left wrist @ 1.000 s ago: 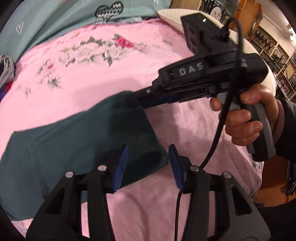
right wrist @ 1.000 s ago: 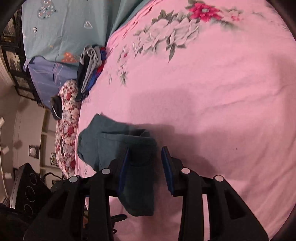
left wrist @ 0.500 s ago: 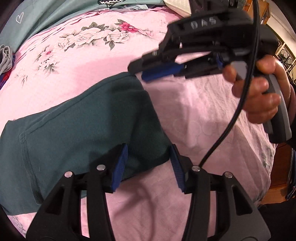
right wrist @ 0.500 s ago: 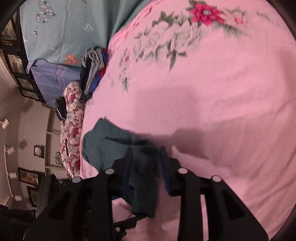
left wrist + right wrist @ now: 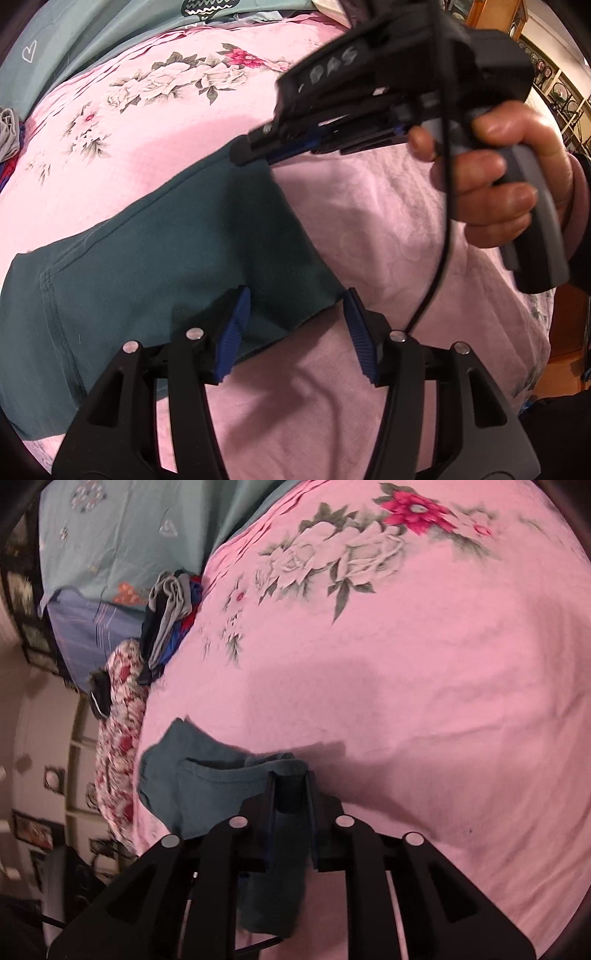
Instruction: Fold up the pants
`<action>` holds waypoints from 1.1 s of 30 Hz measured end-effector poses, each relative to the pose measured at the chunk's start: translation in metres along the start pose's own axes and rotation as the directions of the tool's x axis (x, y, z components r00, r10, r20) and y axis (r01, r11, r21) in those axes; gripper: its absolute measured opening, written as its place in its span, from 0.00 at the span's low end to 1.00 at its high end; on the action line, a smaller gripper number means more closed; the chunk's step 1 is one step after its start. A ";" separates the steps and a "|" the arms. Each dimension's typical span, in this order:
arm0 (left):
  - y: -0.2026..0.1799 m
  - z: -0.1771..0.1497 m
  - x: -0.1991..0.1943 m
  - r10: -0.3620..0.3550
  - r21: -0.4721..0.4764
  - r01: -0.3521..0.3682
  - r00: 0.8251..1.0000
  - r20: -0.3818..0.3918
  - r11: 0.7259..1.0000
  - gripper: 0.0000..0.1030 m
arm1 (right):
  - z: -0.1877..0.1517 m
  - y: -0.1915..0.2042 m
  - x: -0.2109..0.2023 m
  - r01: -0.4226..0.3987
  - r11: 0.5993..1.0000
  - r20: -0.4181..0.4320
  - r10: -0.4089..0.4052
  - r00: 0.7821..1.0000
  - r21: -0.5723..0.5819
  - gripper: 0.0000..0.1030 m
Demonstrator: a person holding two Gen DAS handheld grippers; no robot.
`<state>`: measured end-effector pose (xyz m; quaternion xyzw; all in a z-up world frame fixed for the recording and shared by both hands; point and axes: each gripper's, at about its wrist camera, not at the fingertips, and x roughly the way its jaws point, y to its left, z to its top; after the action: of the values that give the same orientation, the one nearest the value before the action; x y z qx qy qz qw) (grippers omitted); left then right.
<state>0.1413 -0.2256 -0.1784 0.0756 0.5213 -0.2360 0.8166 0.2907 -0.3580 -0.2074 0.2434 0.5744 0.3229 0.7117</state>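
Teal pants (image 5: 155, 258) lie flat on the pink floral bedspread (image 5: 332, 387). Our left hand-held gripper (image 5: 295, 332) hangs agape over the near hem corner, ready to pinch. Our right hand-held gripper (image 5: 290, 794) is clamped on the far corner so both can lift evenly.

I saw a bed (image 5: 424, 709) under a pink spread printed with roses. A teal sheet (image 5: 122, 542) lay at its head. Beyond the edge stood a pale wall (image 5: 40, 716) with framed pictures, and wooden shelving (image 5: 557, 85) in warm light.
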 end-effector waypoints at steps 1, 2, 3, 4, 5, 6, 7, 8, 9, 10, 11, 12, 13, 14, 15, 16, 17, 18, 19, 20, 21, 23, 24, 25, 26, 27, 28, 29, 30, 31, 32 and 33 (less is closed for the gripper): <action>0.002 0.001 -0.003 -0.016 -0.013 0.016 1.000 -0.002 1.000 0.52 | -0.001 0.002 -0.008 -0.002 1.000 0.017 0.002 1.000 0.011 0.19; 0.005 0.002 -0.005 -0.028 -0.025 0.028 1.000 -0.005 0.999 0.53 | -0.003 0.005 -0.019 -0.004 1.000 0.055 0.003 0.998 0.008 0.19; 0.008 0.004 -0.009 -0.040 -0.036 0.040 0.999 -0.007 0.999 0.53 | -0.006 0.010 -0.029 -0.004 1.000 0.089 0.004 0.996 0.000 0.20; 0.009 0.004 -0.013 -0.041 -0.039 0.041 0.999 -0.003 0.998 0.57 | -0.010 0.015 -0.036 -0.011 1.000 0.114 0.012 0.993 -0.010 0.20; 0.012 0.002 -0.022 -0.036 -0.037 0.036 0.999 0.019 0.999 0.62 | -0.017 0.020 -0.043 -0.040 0.999 0.127 0.042 0.991 -0.018 0.20; 0.016 0.001 -0.031 -0.027 -0.031 0.028 0.999 0.041 0.999 0.63 | -0.024 0.025 -0.044 -0.069 0.997 0.123 0.071 0.990 -0.023 0.20; 0.019 -0.002 -0.040 -0.019 -0.026 0.021 0.998 0.057 0.999 0.65 | -0.030 0.027 -0.043 -0.085 0.996 0.113 0.088 0.990 -0.028 0.20; 0.025 -0.007 -0.050 -0.013 -0.027 0.015 0.997 0.070 1.000 0.66 | -0.040 0.031 -0.038 -0.097 0.995 0.097 0.100 0.990 -0.040 0.20; 0.034 -0.013 -0.059 -0.008 -0.037 0.011 0.997 0.080 0.999 0.67 | -0.048 0.032 -0.031 -0.091 0.995 0.080 0.095 0.992 -0.047 0.20; 0.040 -0.018 -0.065 -0.002 -0.047 0.006 0.996 0.085 0.999 0.68 | -0.055 0.033 -0.022 -0.071 0.996 0.057 0.074 0.996 -0.050 0.20; 0.052 -0.026 -0.073 0.013 -0.064 -0.007 0.996 0.089 0.998 0.69 | -0.064 0.032 -0.007 -0.002 0.998 0.021 0.003 1.000 -0.055 0.19; 0.063 -0.033 -0.079 0.029 -0.080 -0.021 0.995 0.092 0.997 0.71 | -0.069 0.032 0.003 0.062 0.995 0.010 -0.062 0.998 -0.072 0.17; 0.075 -0.040 -0.086 0.051 -0.098 -0.042 0.994 0.093 0.994 0.72 | -0.073 0.035 0.004 0.094 0.991 0.041 -0.090 0.995 -0.091 0.17; 0.091 -0.049 -0.093 0.085 -0.121 -0.073 0.992 0.092 0.990 0.73 | -0.073 0.041 0.004 0.120 0.990 0.049 -0.117 0.992 -0.071 0.22; 0.105 -0.056 -0.099 0.113 -0.146 -0.100 0.990 0.089 0.984 0.75 | -0.072 0.048 0.001 0.136 0.990 0.056 -0.133 0.990 -0.042 0.32; 0.121 -0.064 -0.105 0.145 -0.179 -0.129 0.986 0.082 0.975 0.85 | -0.073 0.057 -0.002 0.152 0.988 0.079 -0.149 0.986 -0.023 0.38; 0.143 -0.073 -0.113 0.191 -0.228 -0.170 0.979 0.073 0.959 0.89 | -0.074 0.067 -0.006 0.172 0.985 0.115 -0.169 0.979 -0.018 0.49; 0.161 -0.083 -0.123 0.227 -0.269 -0.200 0.971 0.075 0.942 0.89 | -0.077 0.083 -0.009 0.206 0.978 0.170 -0.198 0.965 -0.026 0.51; 0.186 -0.094 -0.135 0.266 -0.318 -0.231 0.961 0.073 0.919 0.89 | -0.080 0.095 -0.009 0.221 0.975 0.194 -0.210 0.958 -0.037 0.51; 0.205 -0.101 -0.144 0.295 -0.354 -0.253 0.953 0.068 0.900 0.89 | -0.084 0.112 -0.004 0.239 0.969 0.208 -0.222 0.952 -0.057 0.52; 0.225 -0.111 -0.155 0.325 -0.393 -0.274 0.943 0.068 0.878 0.89 | -0.089 0.130 0.005 0.255 0.964 0.211 -0.236 0.948 -0.069 0.54; 0.270 -0.134 -0.175 0.397 -0.486 -0.329 0.917 0.041 0.810 0.90 | -0.098 0.155 0.025 0.271 0.959 0.214 -0.248 0.945 -0.086 0.56; 0.290 -0.145 -0.182 0.415 -0.521 -0.343 0.910 0.024 0.782 0.90 | -0.103 0.168 0.039 0.290 0.952 0.213 -0.264 0.941 -0.100 0.56; 0.306 -0.156 -0.186 0.425 -0.556 -0.349 0.905 0.008 0.754 0.90 | -0.105 0.176 0.051 0.310 0.944 0.210 -0.282 0.936 -0.112 0.56; 0.327 -0.169 -0.188 0.429 -0.597 -0.355 0.903 -0.019 0.720 0.90 | -0.108 0.189 0.071 0.348 0.928 0.201 -0.318 0.926 -0.134 0.56; 0.341 -0.178 -0.189 0.424 -0.625 -0.352 0.905 -0.037 0.697 0.90 | -0.110 0.198 0.083 0.368 0.918 0.199 -0.337 0.920 -0.148 0.56; 0.352 -0.189 -0.190 0.413 -0.647 -0.343 0.909 -0.047 0.681 0.90 | -0.113 0.209 0.098 0.382 0.908 0.196 -0.349 0.916 -0.170 0.56; 0.364 -0.199 -0.188 0.401 -0.666 -0.331 0.915 -0.053 0.669 0.90 | -0.114 0.215 0.106 0.387 0.903 0.192 -0.352 0.916 -0.185 0.56; 0.373 -0.206 -0.185 0.389 -0.674 -0.324 0.919 -0.058 0.664 0.90 | -0.117 0.225 0.118 0.393 0.896 0.181 -0.359 0.915 -0.205 0.56; 0.379 -0.210 -0.181 0.380 -0.674 -0.318 0.923 -0.060 0.666 0.90 | -0.118 0.231 0.124 0.397 0.892 0.171 -0.366 0.915 -0.217 0.56; 0.383 -0.212 -0.174 0.360 -0.669 -0.304 0.931 -0.058 0.678 0.90 | -0.119 0.238 0.134 0.403 0.885 0.154 -0.376 0.914 -0.232 0.56; 0.381 -0.214 -0.170 0.350 -0.663 -0.297 0.935 -0.056 0.687 0.90 | -0.121 0.243 0.140 0.406 0.882 0.143 -0.382 0.913 -0.240 0.56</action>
<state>0.0849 0.2400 -0.1696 -0.1369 0.5183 0.1091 0.8371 0.1478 -0.0936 -0.1524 0.0388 0.5306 0.2335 0.8139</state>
